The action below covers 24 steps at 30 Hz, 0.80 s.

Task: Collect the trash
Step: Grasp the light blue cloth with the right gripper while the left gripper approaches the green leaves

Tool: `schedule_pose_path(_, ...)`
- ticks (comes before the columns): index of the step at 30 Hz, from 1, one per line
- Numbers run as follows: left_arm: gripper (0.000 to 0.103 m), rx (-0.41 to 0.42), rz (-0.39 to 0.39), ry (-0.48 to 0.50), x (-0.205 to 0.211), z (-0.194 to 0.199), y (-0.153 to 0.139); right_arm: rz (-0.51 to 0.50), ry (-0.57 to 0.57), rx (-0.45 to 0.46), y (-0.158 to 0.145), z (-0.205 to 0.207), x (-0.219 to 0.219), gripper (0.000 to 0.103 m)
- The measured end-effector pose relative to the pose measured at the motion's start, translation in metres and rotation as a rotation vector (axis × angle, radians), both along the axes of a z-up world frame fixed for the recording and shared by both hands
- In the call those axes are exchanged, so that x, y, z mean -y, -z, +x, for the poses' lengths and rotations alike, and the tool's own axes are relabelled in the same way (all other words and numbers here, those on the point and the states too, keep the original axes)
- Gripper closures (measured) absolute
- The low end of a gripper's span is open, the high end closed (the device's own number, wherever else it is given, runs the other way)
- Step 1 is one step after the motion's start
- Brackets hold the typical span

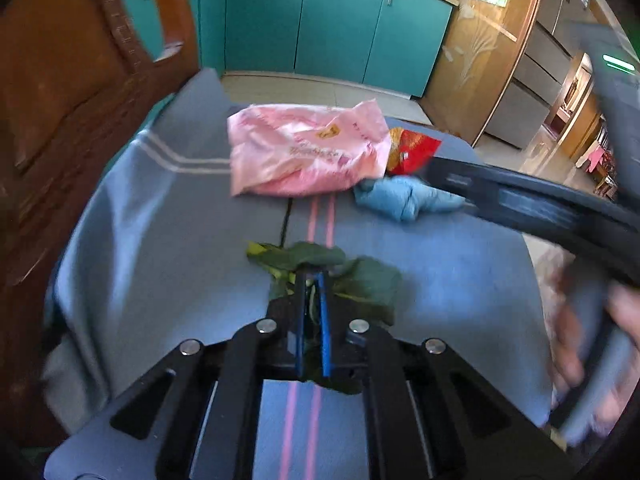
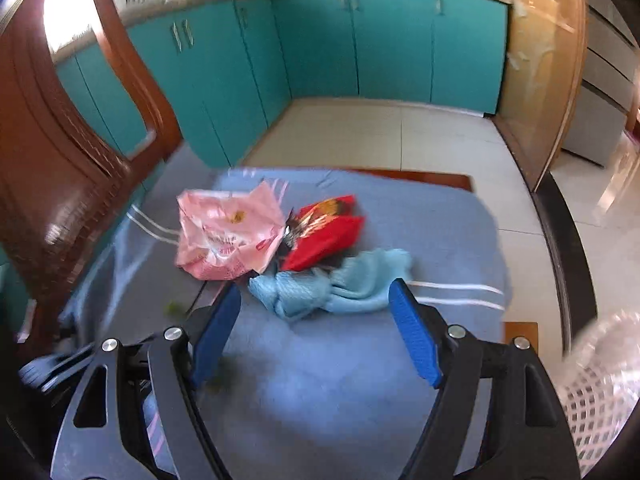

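My left gripper (image 1: pixel 312 280) is shut on a bunch of limp green leaves (image 1: pixel 372 284) lying on the blue-grey tablecloth (image 1: pixel 160 240). Beyond it lie a crumpled pink plastic bag (image 1: pixel 308 148), a red snack wrapper (image 1: pixel 416 148) and a light blue crumpled cloth (image 1: pixel 404 198). One black finger (image 1: pixel 520 204) of the right gripper reaches in from the right, over the blue cloth. In the right wrist view my right gripper (image 2: pixel 316 290) stands open, its blue pads (image 2: pixel 414 336) on either side of the near edge of the blue cloth (image 2: pixel 304 292), not pressing it. The pink bag (image 2: pixel 228 236) and red wrapper (image 2: pixel 324 240) lie just behind.
A carved wooden chair back (image 1: pixel 72 100) stands close on the left of the table. A white mesh basket (image 2: pixel 600 392) sits at the lower right. Teal cabinets (image 2: pixel 392 40) and a tiled floor lie beyond the table's far edge. A person's hand (image 1: pixel 624 312) shows at the right.
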<state>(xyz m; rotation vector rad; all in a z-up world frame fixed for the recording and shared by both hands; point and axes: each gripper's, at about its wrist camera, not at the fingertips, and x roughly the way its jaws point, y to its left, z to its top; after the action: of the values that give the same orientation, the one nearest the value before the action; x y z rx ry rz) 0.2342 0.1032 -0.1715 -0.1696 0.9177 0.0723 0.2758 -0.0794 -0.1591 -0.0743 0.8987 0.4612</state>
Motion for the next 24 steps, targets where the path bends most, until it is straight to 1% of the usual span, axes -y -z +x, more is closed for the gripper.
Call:
schedule_pose_path(2, 0.095, -0.005, 0.023, 0.002, -0.005, -0.013, -0.001, -0.048, -0.01, -0.025, 0.016, 0.01, -0.019, 0.028)
schedule_pose_path(4, 0.095, -0.014, 0.03, -0.006, -0.011, -0.02, 0.0, -0.072, -0.01, -0.051, 0.027, 0.018, -0.027, 0.028)
schedule_pose_path(5, 0.092, -0.014, 0.025, -0.011, -0.016, -0.021, -0.002, -0.074, -0.013, -0.06, 0.031, 0.019, -0.029, 0.028)
schedule_pose_path(6, 0.09, -0.015, 0.02, -0.013, -0.018, -0.023, -0.002, -0.074, -0.018, -0.067, 0.035, 0.02, -0.03, 0.032)
schedule_pose_path(7, 0.085, -0.015, 0.019, -0.014, -0.021, -0.025, -0.002, -0.075, -0.024, -0.069, 0.037, 0.02, -0.031, 0.049)
schedule_pose_path(8, 0.079, -0.013, 0.019, -0.016, -0.027, -0.03, -0.004, -0.084, -0.032, -0.074, 0.04, 0.019, -0.031, 0.056)
schedule_pose_path(10, 0.073, -0.004, 0.006, -0.024, -0.031, -0.03, -0.005, -0.067, -0.06, -0.091, 0.043, 0.014, -0.028, 0.066)
schedule_pose_path(12, 0.068, 0.002, -0.006, -0.032, -0.033, -0.031, -0.007, -0.056, -0.087, -0.102, 0.042, 0.007, -0.023, 0.069)
schedule_pose_path(14, 0.06, 0.005, -0.013, -0.036, -0.034, -0.036, -0.009, -0.044, -0.109, -0.125, 0.039, -0.003, -0.016, 0.069)
schedule_pose_path(16, 0.056, 0.006, -0.023, -0.039, -0.033, -0.038, -0.01, -0.026, -0.112, -0.145, 0.034, -0.015, -0.008, 0.069)
schedule_pose_path(18, 0.052, 0.005, -0.027, -0.044, -0.034, -0.036, -0.01, -0.02, -0.096, -0.158, 0.028, -0.03, 0.007, 0.069)
schedule_pose_path(20, 0.042, 0.003, -0.041, -0.048, -0.034, -0.032, -0.01, -0.001, -0.065, -0.169, 0.023, -0.045, 0.022, 0.069)
schedule_pose_path(22, 0.037, -0.004, -0.058, -0.044, -0.032, -0.029, -0.011, 0.023, -0.043, -0.184, 0.021, -0.053, 0.034, 0.069)
schedule_pose_path(24, 0.035, -0.016, -0.076, -0.034, -0.029, -0.021, -0.009, 0.02, -0.034, -0.185, 0.021, -0.059, 0.037, 0.069)
